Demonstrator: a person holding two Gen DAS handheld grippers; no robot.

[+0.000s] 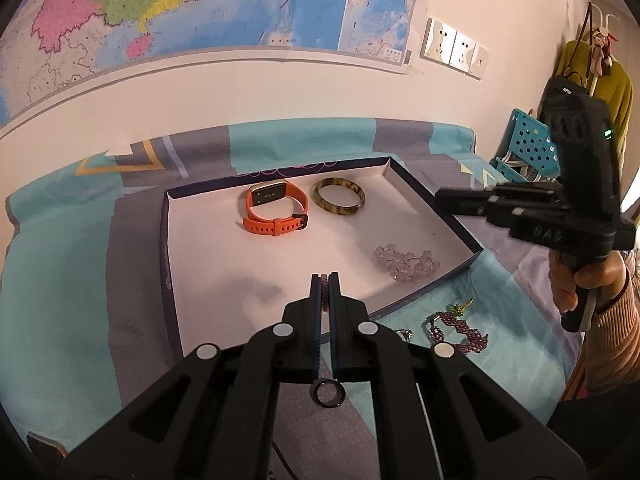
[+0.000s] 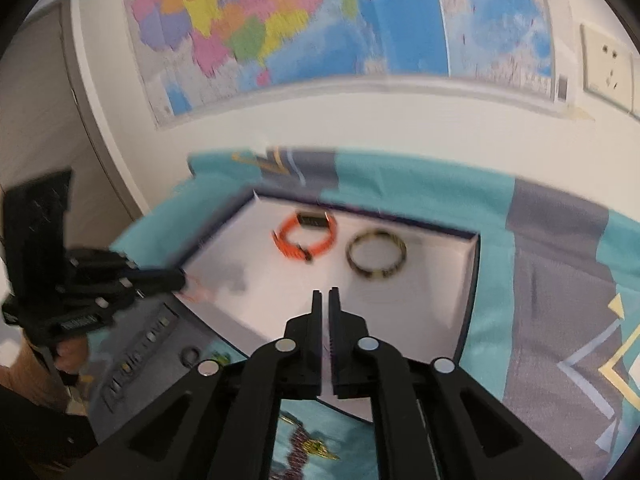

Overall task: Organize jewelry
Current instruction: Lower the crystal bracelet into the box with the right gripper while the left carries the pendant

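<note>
Left wrist view: left gripper [image 1: 325, 280] clamps a limp, light beaded strand [image 1: 325, 286] over the tray's near edge [image 1: 404, 309]; such beadwork drapes, so pinch mid-length. Right gripper [image 2: 325, 296], closed and empty, hovers over the tray.

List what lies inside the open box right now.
Inside the box: an orange watch, a mottled bangle and a heap of clear beads. The left gripper covers part of the near floor, so anything there is hidden.
</note>
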